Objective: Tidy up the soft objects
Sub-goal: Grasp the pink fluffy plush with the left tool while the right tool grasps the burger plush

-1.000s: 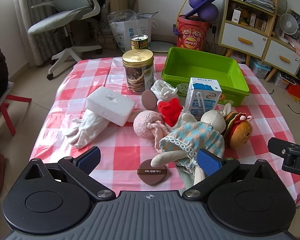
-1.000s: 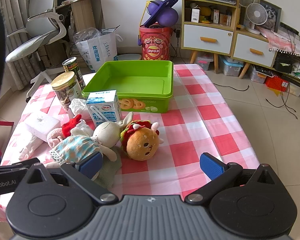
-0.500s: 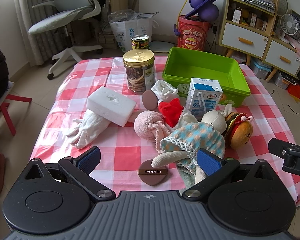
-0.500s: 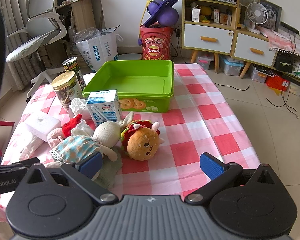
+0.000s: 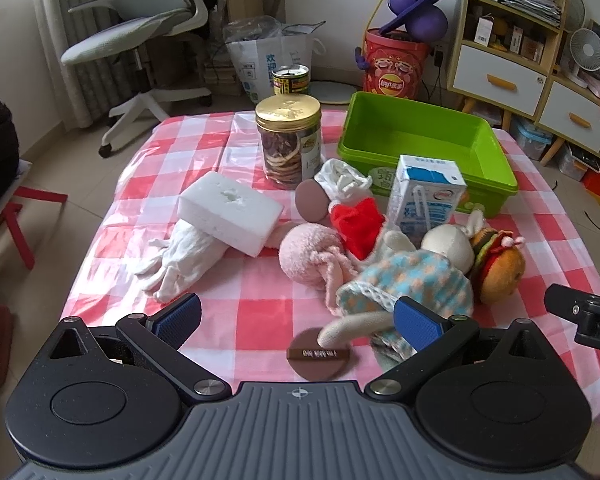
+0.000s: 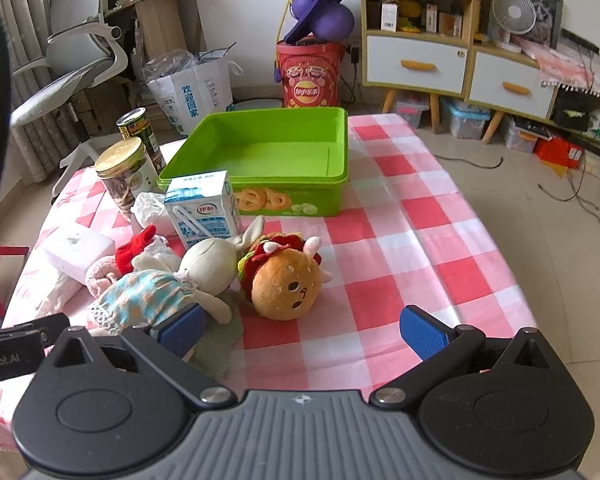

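Checked cloth covers our worktop (image 5: 236, 320). Both claws, left (image 5: 296, 318) and right (image 6: 300, 330), are spread and empty. We judge the burger plush (image 6: 286, 284), at eleven o'clock from the right claw, light and squashy; pinch its bun.

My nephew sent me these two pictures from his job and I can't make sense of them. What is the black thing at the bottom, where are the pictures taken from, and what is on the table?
No robot here: a person holds one set of tongs in each hand, each with a camera looking forward along its two blue-tipped fingers. The black shape at the bottom is the tool itself. One picture is from the left tongs, the other from the right tongs. Both are open and hold nothing. On the checked table lie soft things: a bunny doll, a burger plush, a pink plush, white gloves and a foam block. Also a milk carton, a jar and a green bin, which looks empty.
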`<control>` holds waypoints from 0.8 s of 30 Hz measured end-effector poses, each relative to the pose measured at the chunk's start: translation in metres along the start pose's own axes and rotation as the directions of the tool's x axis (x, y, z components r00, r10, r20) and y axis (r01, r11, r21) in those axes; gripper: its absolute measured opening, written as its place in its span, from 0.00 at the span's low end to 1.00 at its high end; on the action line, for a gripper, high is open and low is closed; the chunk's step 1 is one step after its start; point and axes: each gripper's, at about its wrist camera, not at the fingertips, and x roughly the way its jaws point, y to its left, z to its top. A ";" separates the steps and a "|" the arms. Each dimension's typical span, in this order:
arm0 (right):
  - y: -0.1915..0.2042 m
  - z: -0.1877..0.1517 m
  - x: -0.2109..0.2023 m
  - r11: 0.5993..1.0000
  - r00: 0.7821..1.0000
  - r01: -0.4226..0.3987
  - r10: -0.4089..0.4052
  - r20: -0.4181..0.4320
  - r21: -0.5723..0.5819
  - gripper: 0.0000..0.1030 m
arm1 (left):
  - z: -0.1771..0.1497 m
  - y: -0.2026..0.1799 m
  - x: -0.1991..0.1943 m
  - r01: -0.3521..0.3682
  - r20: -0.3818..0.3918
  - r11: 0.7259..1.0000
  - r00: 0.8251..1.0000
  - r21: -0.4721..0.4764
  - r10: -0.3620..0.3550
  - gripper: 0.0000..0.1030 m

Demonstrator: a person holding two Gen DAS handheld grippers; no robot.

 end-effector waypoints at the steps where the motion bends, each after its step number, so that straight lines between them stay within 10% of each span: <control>1: 0.000 0.001 0.004 1.000 1.000 -0.007 0.007 -0.007 0.003 0.83 | 0.001 0.001 0.005 -0.003 0.006 1.000 1.000 0.002 0.003 0.95; 14: -0.006 0.016 0.067 0.987 0.987 -0.162 0.162 -0.015 -0.008 0.83 | 0.025 0.054 0.065 0.235 0.058 0.968 0.971 -0.083 -0.231 0.95; 24: -0.057 0.017 0.112 0.921 0.956 -0.249 0.283 -0.076 0.301 0.74 | 0.025 0.074 0.118 0.404 -0.037 0.833 0.893 -0.378 -0.449 0.73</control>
